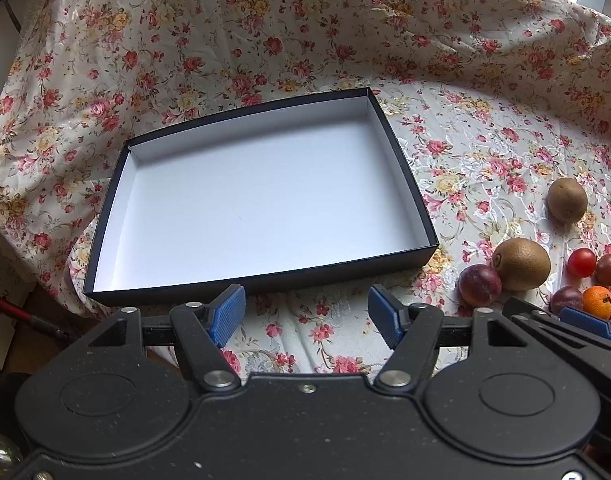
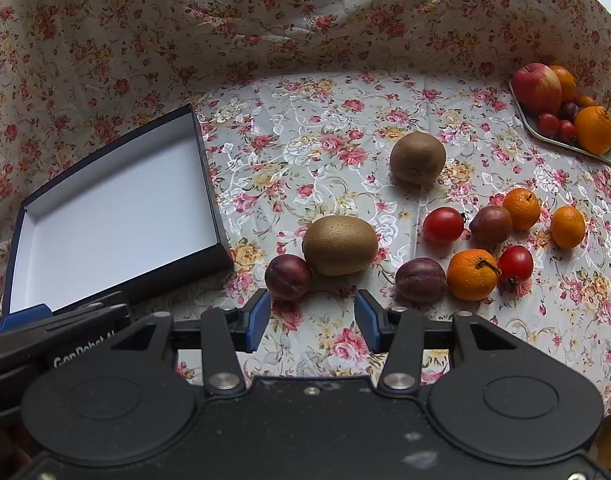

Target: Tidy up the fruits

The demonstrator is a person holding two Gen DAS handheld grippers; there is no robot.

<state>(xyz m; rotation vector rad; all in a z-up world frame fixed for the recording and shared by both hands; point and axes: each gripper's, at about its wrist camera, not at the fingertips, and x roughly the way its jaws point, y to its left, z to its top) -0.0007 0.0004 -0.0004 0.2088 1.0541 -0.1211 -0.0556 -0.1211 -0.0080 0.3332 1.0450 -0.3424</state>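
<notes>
1. An open box point(image 2: 117, 208) sits at the left of the cloth-covered surface point(image 2: 305, 136), nothing in it.
2. Right of the box, a plum point(image 2: 288, 277) touches the near kiwi point(image 2: 340, 245); a second kiwi point(image 2: 417, 157) lies behind, apart.
3. Further right lies a cluster of plums, tomatoes and mandarins point(image 2: 501, 248).
4. At the far right, a plate point(image 2: 545, 135) holds an apple point(image 2: 536, 87) and smaller fruit.

Table under floral cloth point(image 2: 329, 128) carries: open dark box point(image 2: 209, 184) at left, two kiwis point(image 2: 340, 245), three plums point(image 2: 288, 277), three small oranges point(image 2: 472, 274) and two red tomatoes point(image 2: 443, 224) loose at centre-right, plus a fruit-filled plate point(image 2: 526, 120) far right.
</notes>
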